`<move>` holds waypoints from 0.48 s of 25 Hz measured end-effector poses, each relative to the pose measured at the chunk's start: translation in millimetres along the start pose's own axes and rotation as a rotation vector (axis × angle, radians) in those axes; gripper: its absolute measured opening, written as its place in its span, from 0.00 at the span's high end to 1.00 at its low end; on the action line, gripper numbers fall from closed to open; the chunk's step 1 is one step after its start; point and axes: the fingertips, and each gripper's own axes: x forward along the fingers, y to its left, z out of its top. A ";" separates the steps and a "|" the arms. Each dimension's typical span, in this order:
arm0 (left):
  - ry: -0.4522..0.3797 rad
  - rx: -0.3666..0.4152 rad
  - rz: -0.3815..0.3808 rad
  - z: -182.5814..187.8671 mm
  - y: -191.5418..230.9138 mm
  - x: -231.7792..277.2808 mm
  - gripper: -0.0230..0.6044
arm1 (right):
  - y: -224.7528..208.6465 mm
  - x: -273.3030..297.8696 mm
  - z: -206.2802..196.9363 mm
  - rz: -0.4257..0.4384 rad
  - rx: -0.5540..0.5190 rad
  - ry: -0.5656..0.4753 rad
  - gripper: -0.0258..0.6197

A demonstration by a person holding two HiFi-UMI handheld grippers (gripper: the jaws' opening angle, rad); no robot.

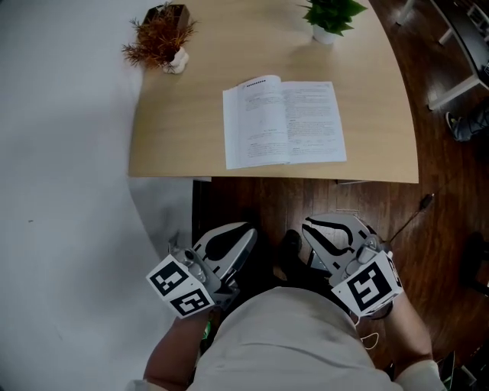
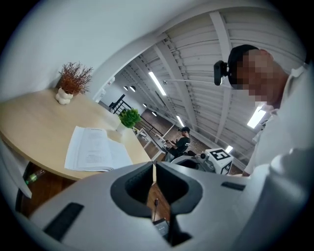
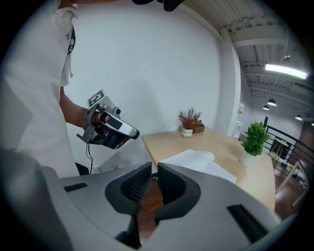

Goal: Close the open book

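An open book [image 1: 283, 122] lies flat, white pages up, near the front edge of the light wood table [image 1: 176, 130]. Both grippers hang below that edge, over the dark wood floor and close to the person's body, well short of the book. My left gripper [image 1: 246, 234] is shut with nothing between its jaws; in the left gripper view the book [image 2: 95, 154] lies ahead to the left. My right gripper [image 1: 310, 227] is likewise shut and empty; in the right gripper view the book [image 3: 196, 161] lies beyond its tips [image 3: 153, 172].
A dried red-brown plant [image 1: 160, 34] stands at the table's far left corner, and a green potted plant [image 1: 330, 15] at the far edge. White wall runs along the left. Furniture legs and a dark object [image 1: 466, 122] sit on the floor at right.
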 end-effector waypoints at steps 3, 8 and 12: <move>0.019 -0.006 -0.018 12.6 21.9 1.7 0.97 | -10.2 21.9 3.1 -0.009 0.002 0.032 0.90; 0.062 -0.004 -0.037 28.6 59.0 -0.7 0.97 | -22.1 55.3 11.6 -0.032 0.003 0.073 0.90; 0.094 0.010 -0.045 39.0 83.2 0.9 0.97 | -30.0 76.9 13.7 -0.044 -0.010 0.115 0.90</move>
